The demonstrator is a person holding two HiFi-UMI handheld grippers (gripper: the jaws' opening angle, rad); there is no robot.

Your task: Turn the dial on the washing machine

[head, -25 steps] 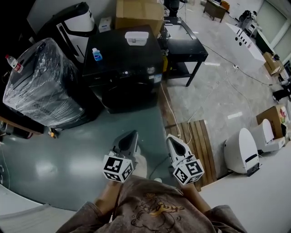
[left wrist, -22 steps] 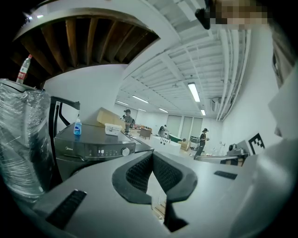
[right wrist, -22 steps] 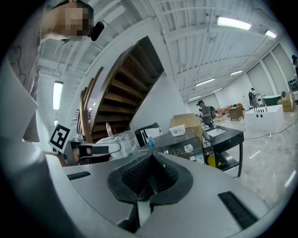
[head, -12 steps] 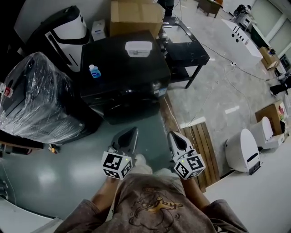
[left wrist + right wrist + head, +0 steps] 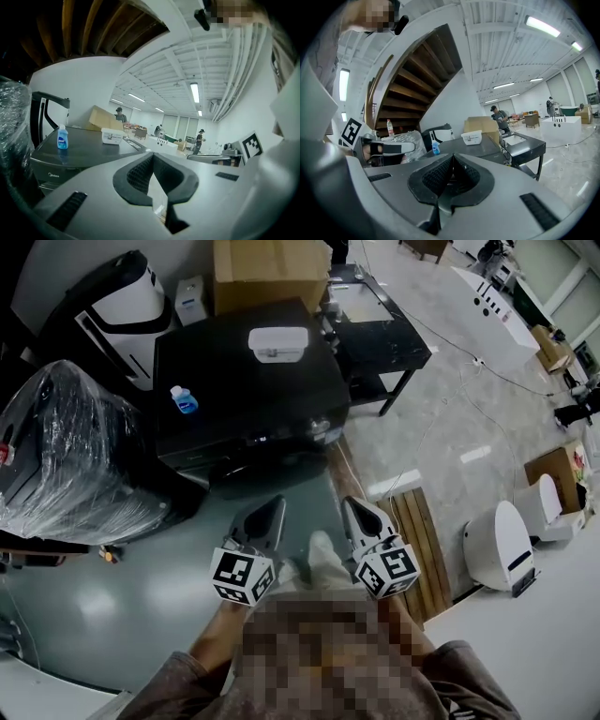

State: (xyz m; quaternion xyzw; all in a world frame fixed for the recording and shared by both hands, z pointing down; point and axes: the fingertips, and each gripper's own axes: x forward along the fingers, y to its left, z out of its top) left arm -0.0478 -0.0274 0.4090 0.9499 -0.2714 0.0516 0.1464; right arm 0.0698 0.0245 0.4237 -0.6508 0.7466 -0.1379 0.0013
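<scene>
Left gripper [image 5: 271, 512]: jaws closed together, nothing between. Right gripper [image 5: 355, 509]: jaws also pressed together, empty. Both side by side, near person, above grey floor [image 5: 141, 559]. Washing machine [image 5: 248, 381], black, stands farther ahead, well apart from both grippers. Dial on its front panel too small to make out. Blue bottle [image 5: 183, 399] and white box [image 5: 277, 343] on its lid. Wrapped appliance [image 5: 75, 456] at left, black table [image 5: 380, 329] at right.

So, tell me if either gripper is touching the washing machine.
No: in the head view the left gripper and right gripper hang above the floor, clearly short of the washing machine.
</scene>
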